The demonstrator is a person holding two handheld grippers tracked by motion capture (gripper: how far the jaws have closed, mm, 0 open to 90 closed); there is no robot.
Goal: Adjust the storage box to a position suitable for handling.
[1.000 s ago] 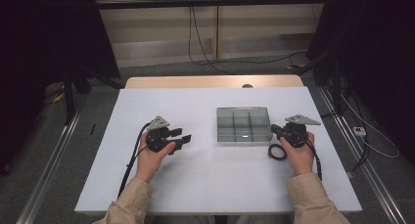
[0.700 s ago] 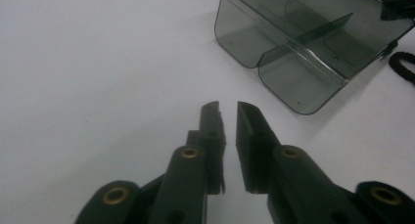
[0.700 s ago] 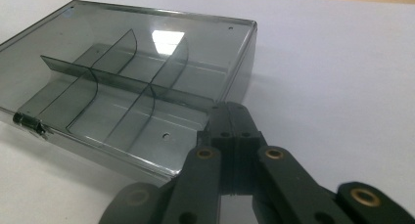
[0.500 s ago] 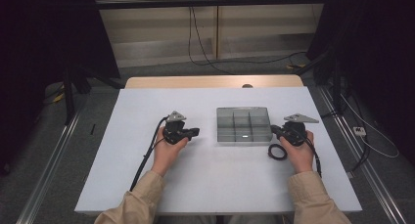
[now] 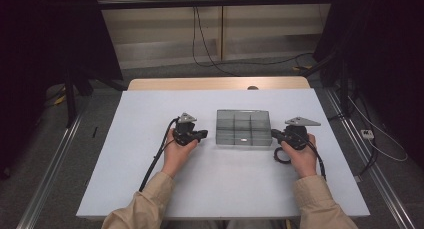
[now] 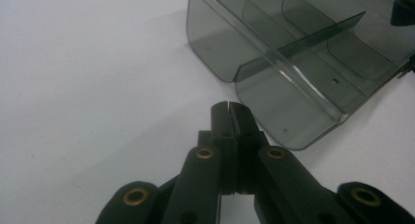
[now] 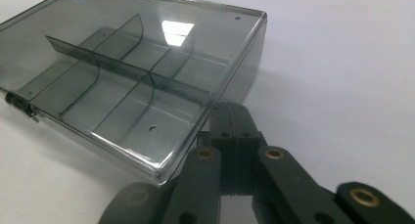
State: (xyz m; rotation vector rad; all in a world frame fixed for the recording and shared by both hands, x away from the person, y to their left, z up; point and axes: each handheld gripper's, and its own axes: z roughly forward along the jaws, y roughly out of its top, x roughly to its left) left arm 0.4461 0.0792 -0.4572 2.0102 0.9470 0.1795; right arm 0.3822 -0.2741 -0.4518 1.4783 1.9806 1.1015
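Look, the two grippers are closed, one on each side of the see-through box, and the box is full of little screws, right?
Not quite. The box has nothing in it: the right gripper view looks straight through its clear compartments to bare bottom. The rest holds: the left gripper and the right gripper are both shut, one at each side of the box on the white table.

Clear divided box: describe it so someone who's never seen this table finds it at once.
On the white table, look at the middle, between the person's two black grippers. There sits the smoky, see-through plastic box, flat and rectangular, with thin inner walls splitting it into compartments. It is the one transparent thing on the table; the left gripper and right gripper beside it are opaque black.
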